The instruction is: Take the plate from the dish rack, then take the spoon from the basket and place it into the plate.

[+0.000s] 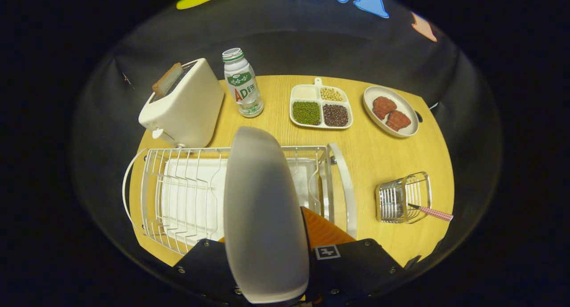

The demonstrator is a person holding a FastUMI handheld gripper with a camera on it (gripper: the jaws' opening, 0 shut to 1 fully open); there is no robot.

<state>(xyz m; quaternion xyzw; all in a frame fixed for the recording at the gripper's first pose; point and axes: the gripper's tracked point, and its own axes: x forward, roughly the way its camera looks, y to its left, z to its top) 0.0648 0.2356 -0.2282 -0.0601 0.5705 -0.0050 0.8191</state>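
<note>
The plate [262, 213] is held on edge between the fingers of the gripper [285, 262], above the rack [178, 191] at the desk's [383, 160] near edge. The spoon [429, 212] is left in the basket [403, 198] at the right edge. Beans are held in a tray [320, 106]; bread is seen in the toaster [182, 104].

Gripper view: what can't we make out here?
- Fingers: the held plate stands edge-on between them and covers their tips, so pad contact is not visible in the gripper view.
- Dish rack: its middle is hidden behind the plate.
- Spoon: its handle sticks out of the basket; the bowl end is lost among the wires.
- Toaster: the slice's lower part sits inside the slot.
</note>
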